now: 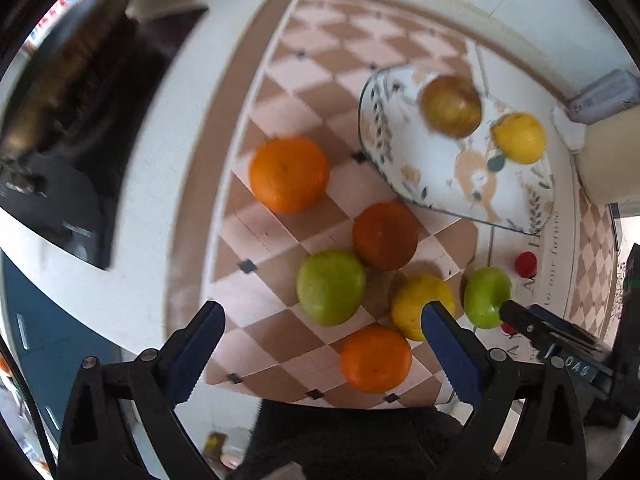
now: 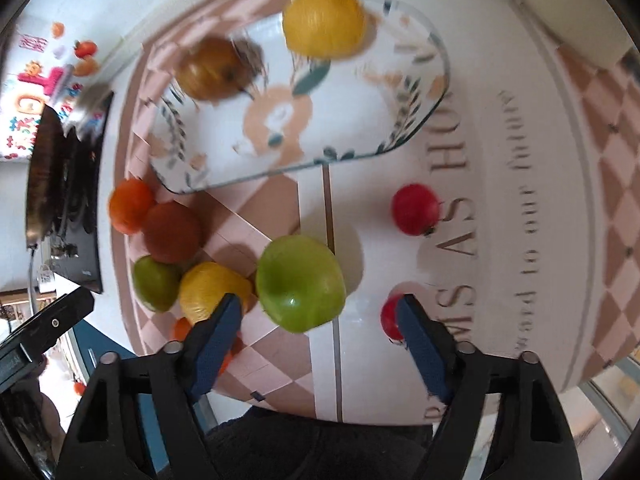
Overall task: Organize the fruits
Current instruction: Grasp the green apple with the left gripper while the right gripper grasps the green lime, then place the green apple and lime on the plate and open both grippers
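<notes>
Your left hand-held gripper [image 1: 322, 344] hangs over the checkered pink-and-brown mat [image 1: 280, 80] on the bench with its blue-padded fingers [image 1: 200, 344] spread wide and nothing between them. Below it lie a big green apple [image 1: 330, 287], a bright orange mandarin [image 1: 375, 358] nearer to you, a yellow lemon [image 1: 416, 304] partly hidden behind the right finger, a dark reddish-orange fruit [image 1: 385, 236] just beyond the apple, and another orange mandarin [image 1: 289, 174] farther off to the left. Your right hand-held gripper [image 2: 318, 320] is also spread open, gripping nothing; a second green apple [image 2: 300, 283] sits in the gap between its fingers, not touched by either pad as far as the blur lets you see. A small red round fruit [image 2: 390, 316] peeks out beside the right finger, and another small red fruit [image 2: 414, 209] lies farther out on the white lettered part of the mat. At the far side, the rectangular glass tray with leaf-and-flower print [image 2: 400, 136] holds a brownish-yellow apple [image 2: 212, 68] and a yellow lemon-like fruit [image 2: 323, 23], apart from each other. A black appliance [image 1: 80, 120] stands at the left.
</notes>
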